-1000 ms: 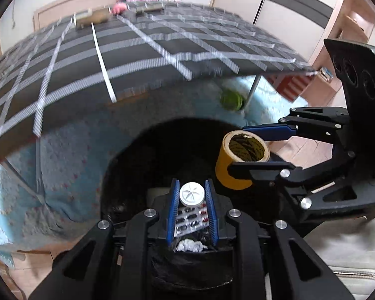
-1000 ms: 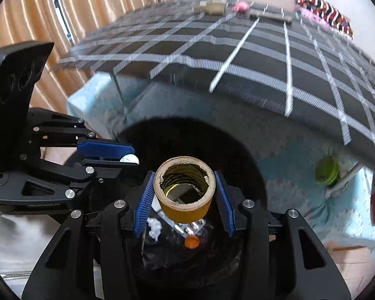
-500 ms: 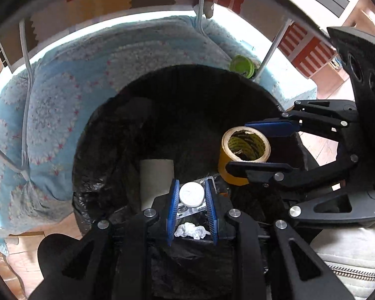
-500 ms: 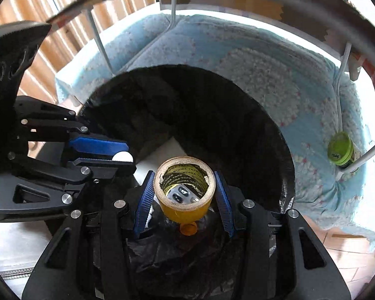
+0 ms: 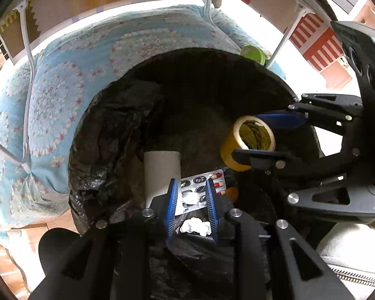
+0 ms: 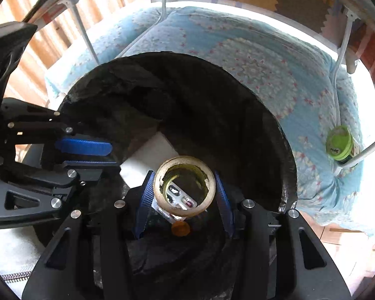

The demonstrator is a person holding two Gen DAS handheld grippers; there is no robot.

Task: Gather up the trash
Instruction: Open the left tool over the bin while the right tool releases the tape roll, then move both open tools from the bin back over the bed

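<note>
A black-lined trash bin [image 5: 117, 135] fills both views. My left gripper [image 5: 191, 195] hangs over it, open, nothing between its blue pads; a small white cap [image 5: 189, 198] lies below on a pill blister pack [image 5: 202, 187]. My right gripper [image 6: 183, 192] is shut on a yellow tape roll [image 6: 185, 187], held above the bin; it also shows in the left wrist view [image 5: 247, 145]. Inside lie a cardboard tube [image 5: 161, 172], crumpled white paper [image 5: 195, 226] and an orange cap [image 6: 180, 229].
A blue floral quilt [image 5: 50, 95] lies behind the bin under a white metal frame [image 5: 27, 50]. A green-lidded jar [image 6: 338, 145] stands on the quilt to the right. Tiled floor [image 5: 2, 257] shows at the lower left.
Both grippers dropped from table height down over the bin. The left gripper opened and the white cap fell from it into the bin. The right gripper keeps the tape roll.
</note>
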